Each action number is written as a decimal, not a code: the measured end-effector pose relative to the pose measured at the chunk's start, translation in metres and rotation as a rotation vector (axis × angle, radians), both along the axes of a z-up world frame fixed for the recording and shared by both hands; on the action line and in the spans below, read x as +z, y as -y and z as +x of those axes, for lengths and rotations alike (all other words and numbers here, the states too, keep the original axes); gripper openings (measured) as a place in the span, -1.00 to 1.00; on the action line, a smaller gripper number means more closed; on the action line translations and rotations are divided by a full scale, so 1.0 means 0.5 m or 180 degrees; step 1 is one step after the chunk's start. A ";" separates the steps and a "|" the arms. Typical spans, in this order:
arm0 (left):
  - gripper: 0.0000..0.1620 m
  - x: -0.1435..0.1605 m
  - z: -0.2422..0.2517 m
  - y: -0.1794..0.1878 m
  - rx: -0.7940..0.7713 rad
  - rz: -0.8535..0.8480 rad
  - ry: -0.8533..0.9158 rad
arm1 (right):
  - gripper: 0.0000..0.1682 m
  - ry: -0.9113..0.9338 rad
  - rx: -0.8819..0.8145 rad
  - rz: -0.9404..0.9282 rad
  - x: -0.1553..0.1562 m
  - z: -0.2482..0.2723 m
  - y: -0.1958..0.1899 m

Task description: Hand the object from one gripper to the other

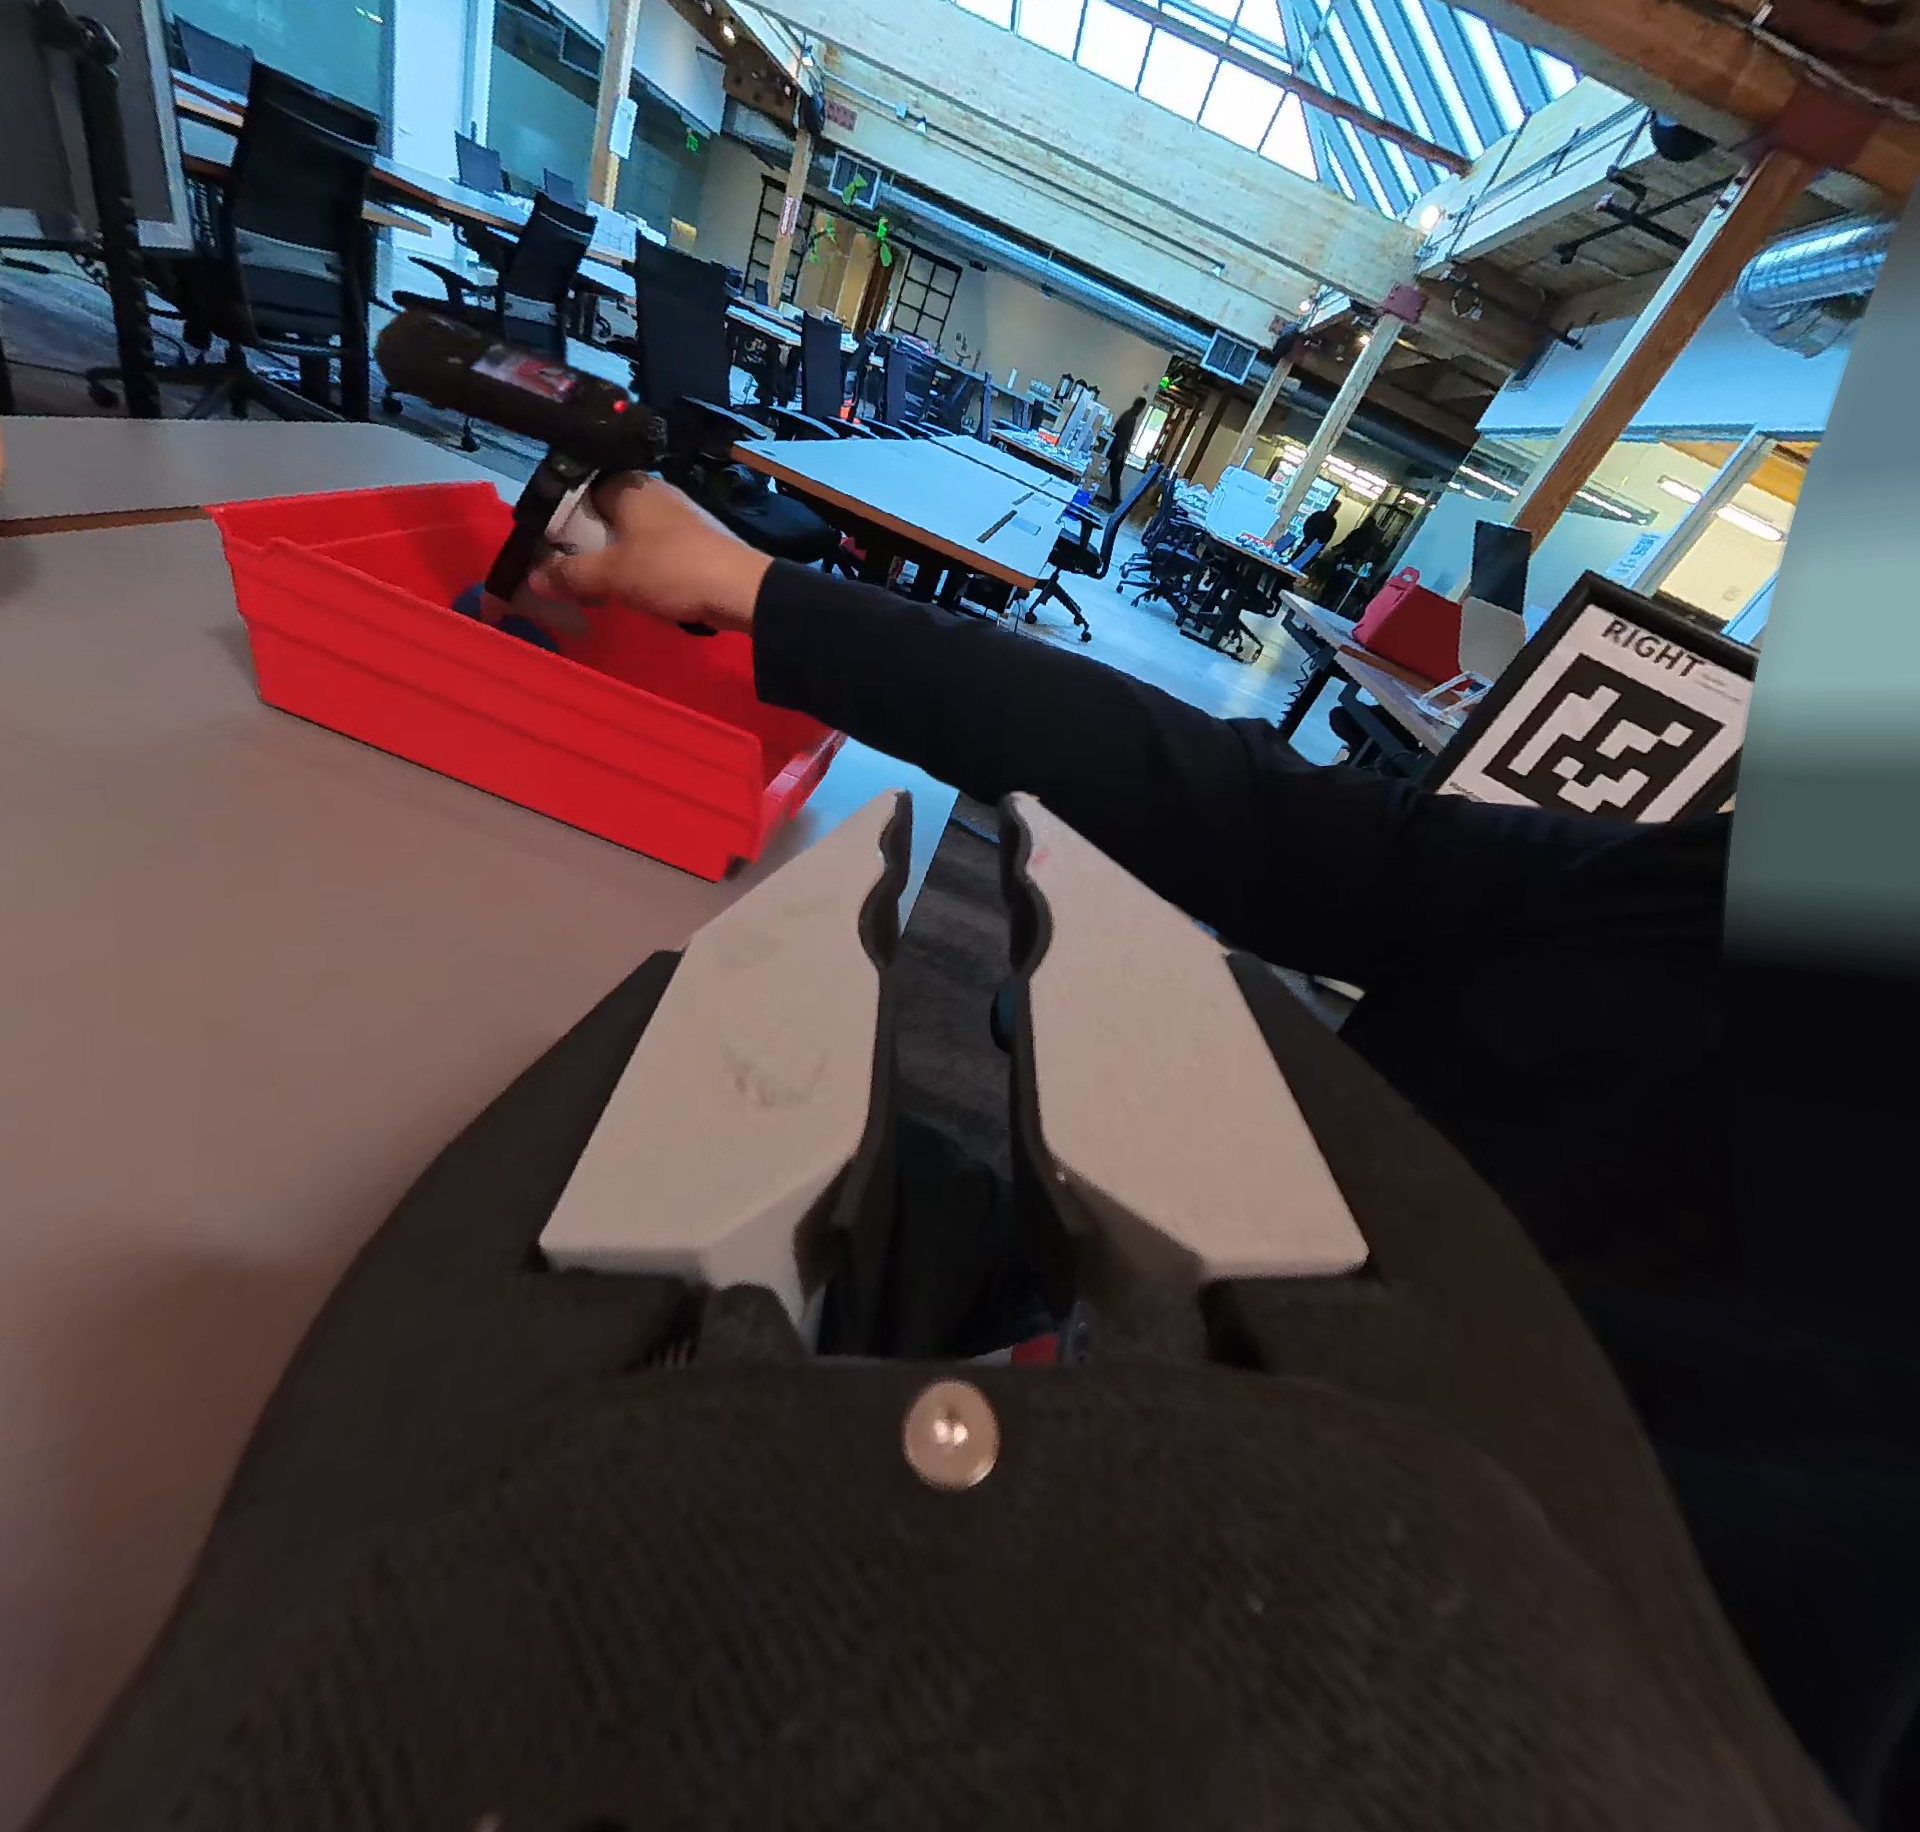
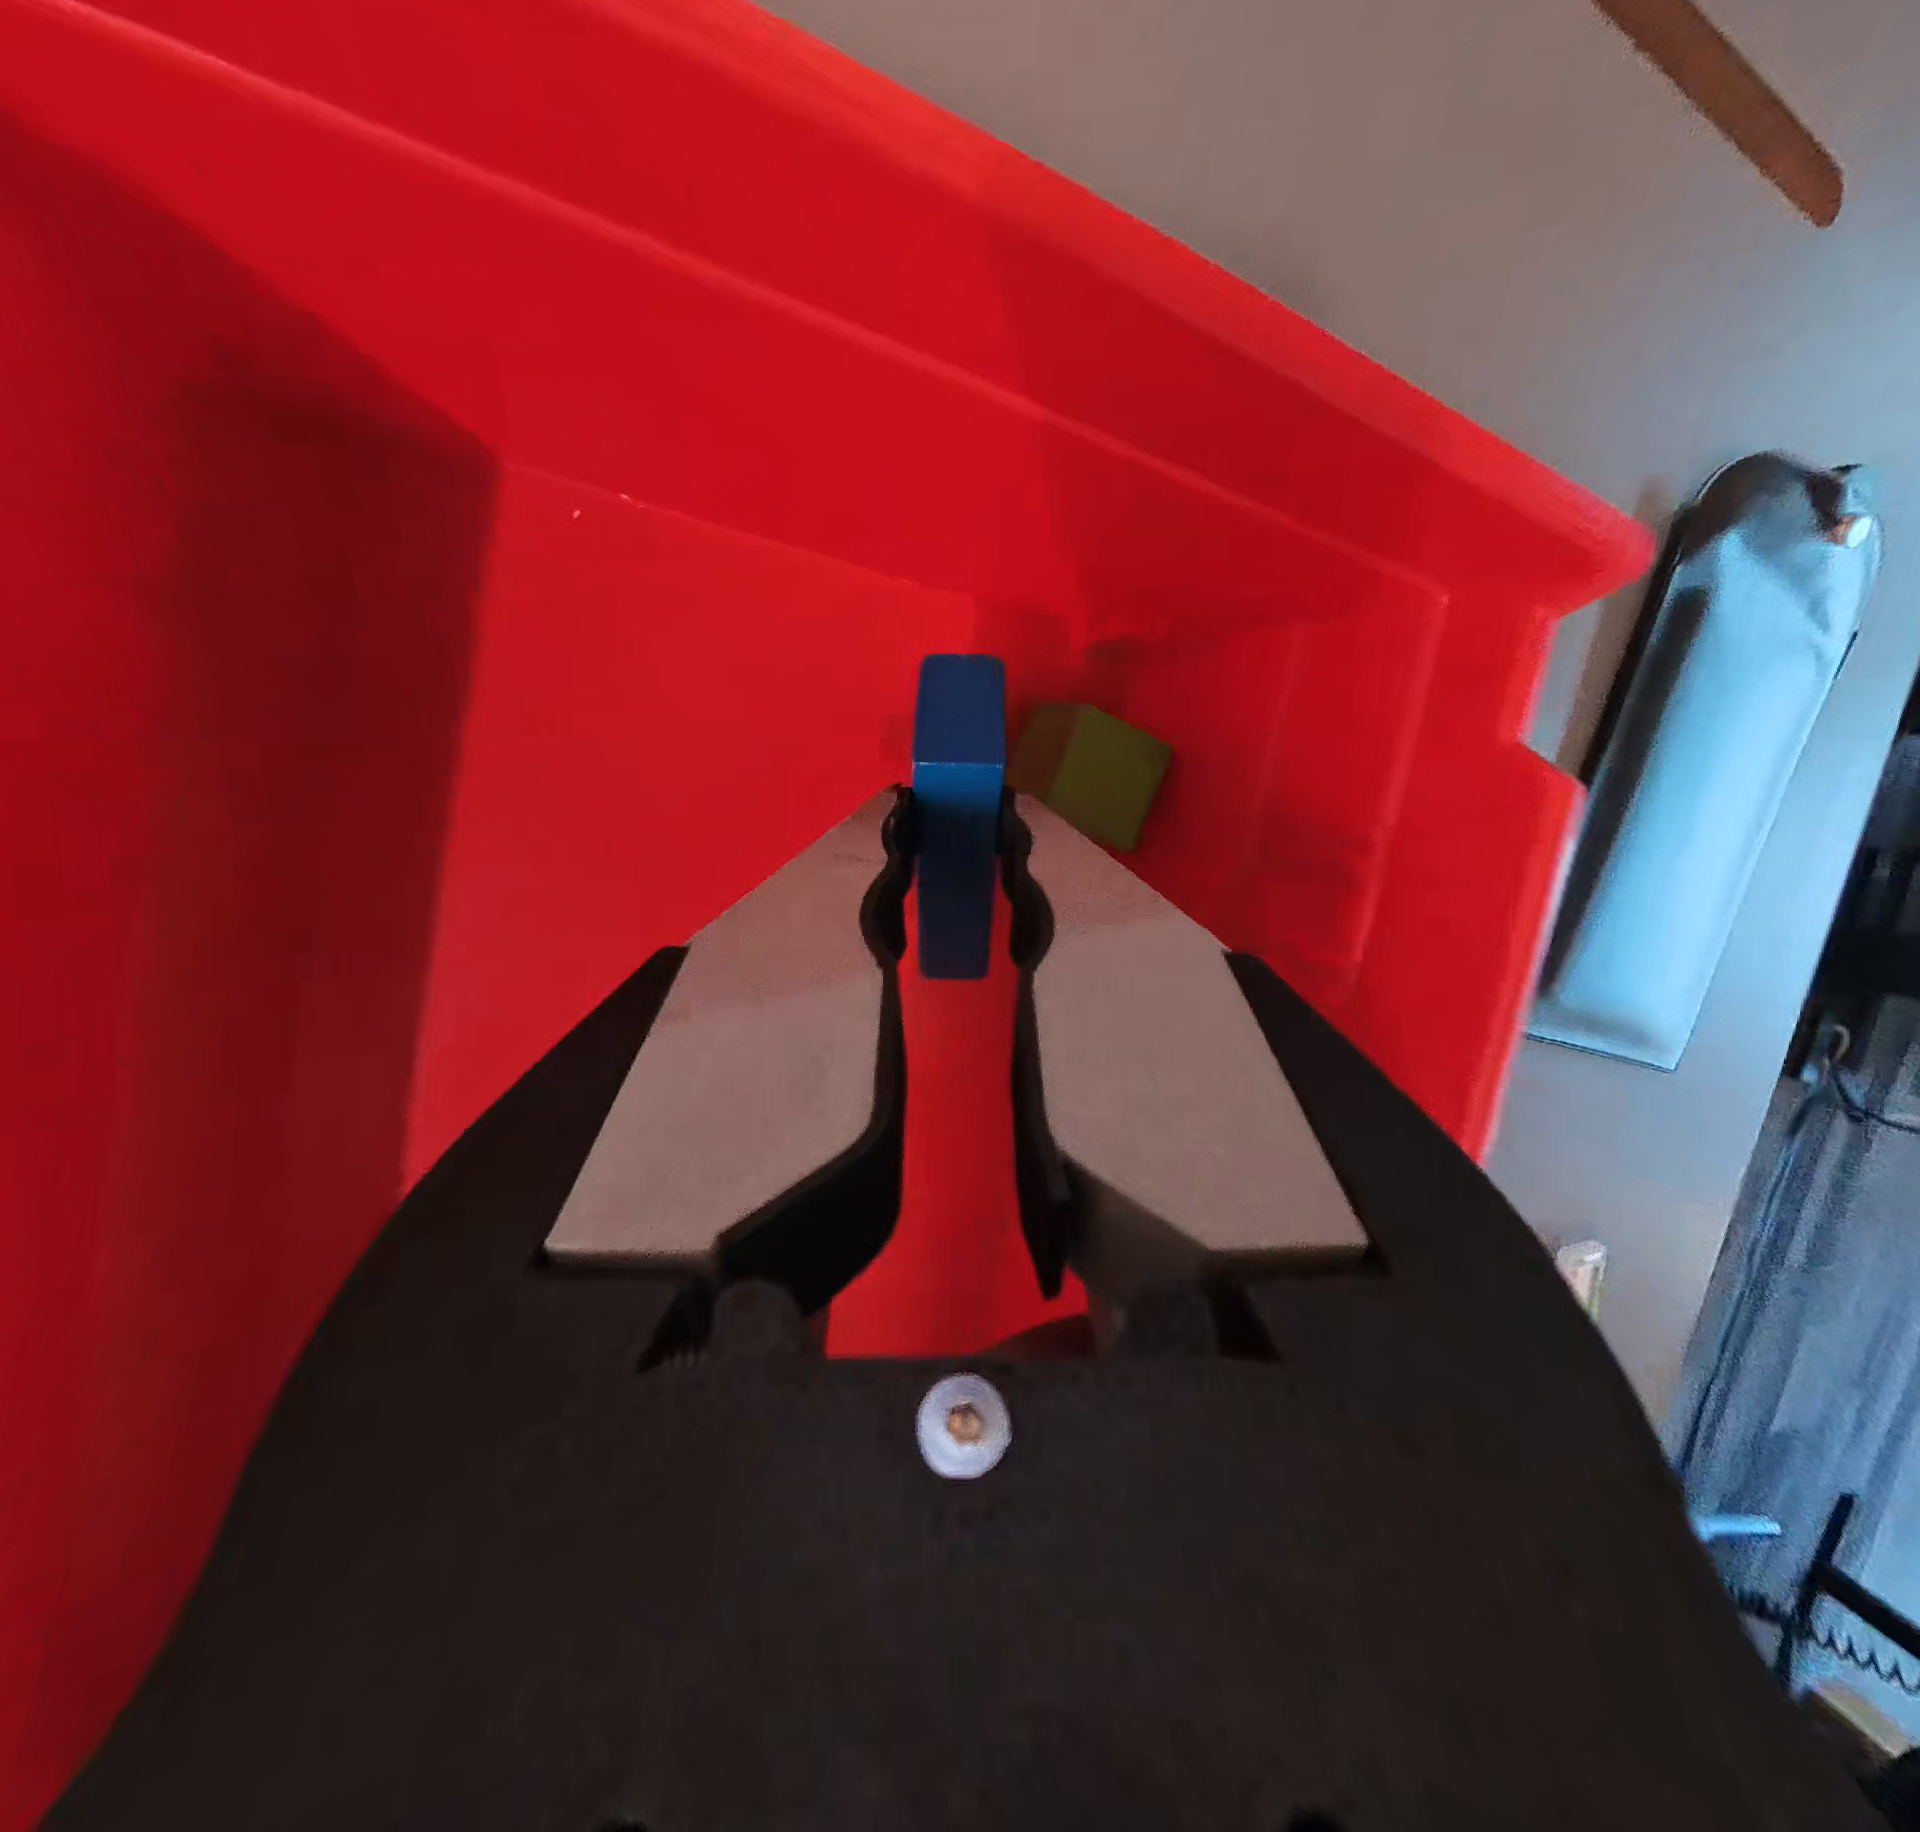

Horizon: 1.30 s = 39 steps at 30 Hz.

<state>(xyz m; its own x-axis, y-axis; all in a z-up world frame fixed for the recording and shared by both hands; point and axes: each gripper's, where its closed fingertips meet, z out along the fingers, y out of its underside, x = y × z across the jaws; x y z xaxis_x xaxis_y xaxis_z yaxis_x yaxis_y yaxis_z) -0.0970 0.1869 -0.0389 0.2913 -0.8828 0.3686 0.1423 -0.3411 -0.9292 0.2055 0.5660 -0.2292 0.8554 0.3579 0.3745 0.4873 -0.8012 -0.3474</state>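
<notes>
Right wrist view puts the blue block (image 2: 956,806) between my right fingers (image 2: 1081,1034), which are closed on its flat sides near their tips. Its long axis runs straight ahead along the fingers, so about half of it sticks out past them toward the bin floor. I am down inside the red bin (image 2: 727,380), and a green cube (image 2: 1101,769) sits on the floor just beside the block, to its right; I cannot tell whether they touch.

From the left wrist view, my left gripper (image 1: 951,826) hangs empty over the near counter (image 1: 260,951), its fingers parted by a narrow gap, well apart from the bin (image 1: 499,702). My right hand (image 1: 644,556) reaches across into the bin, so the right side is the one on the block and the left must receive it. I judge the handover turns on that free end: the left fingers would need to close on the protruding half, and their present gap looks about the width of the block.

The block looks hard, smooth, painted, with squared edges. The bin is glossy moulded plastic with stepped walls. My fingers are pale grey with wavy black pads.
</notes>
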 end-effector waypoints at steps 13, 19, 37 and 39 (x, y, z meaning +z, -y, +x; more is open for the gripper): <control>-0.82 0.000 -0.020 -0.013 0.0007 -0.0084 0.0088 | -0.64 -0.1465 0.0183 -0.0034 0.007 -0.112 0.010; -0.78 0.003 -0.123 -0.050 0.0711 -0.0018 -0.0042 | -0.64 -0.2337 0.0744 0.0433 0.150 -0.209 0.091; -0.45 -0.300 -0.393 -0.192 0.2112 -0.1142 -0.2336 | -0.73 -0.3506 0.2427 0.0765 0.240 -0.428 0.507; -0.45 -0.316 -0.388 -0.221 0.2119 -0.1188 -0.2314 | -0.73 -0.3476 0.2435 0.0805 0.238 -0.427 0.508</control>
